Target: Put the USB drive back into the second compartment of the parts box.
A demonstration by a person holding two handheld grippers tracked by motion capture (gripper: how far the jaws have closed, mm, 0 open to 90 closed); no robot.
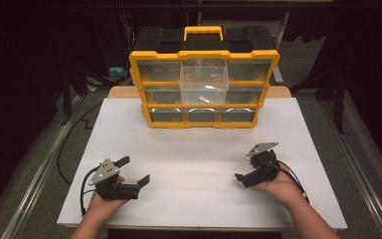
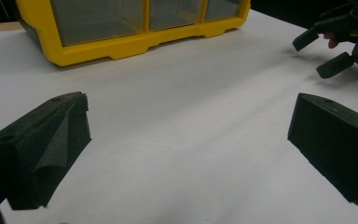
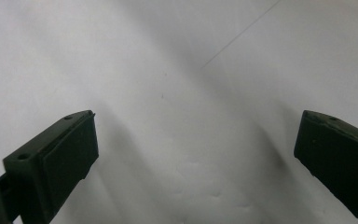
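Observation:
A yellow organizer with clear drawers stands at the back of the white board. Its middle clear drawer is pulled out, and a small pale piece lies in it. My left gripper rests low at the front left, open, with nothing between its jaws. In the left gripper view the left gripper faces the organizer's bottom row. My right gripper sits at the front right, open and empty. The right gripper also appears far off, jaws apart. In its own view the right gripper looks down on bare white board.
A black case with a yellow handle sits on top of the organizer. The board's edges drop to a grey floor with metal rails on both sides. A black cable runs along the left.

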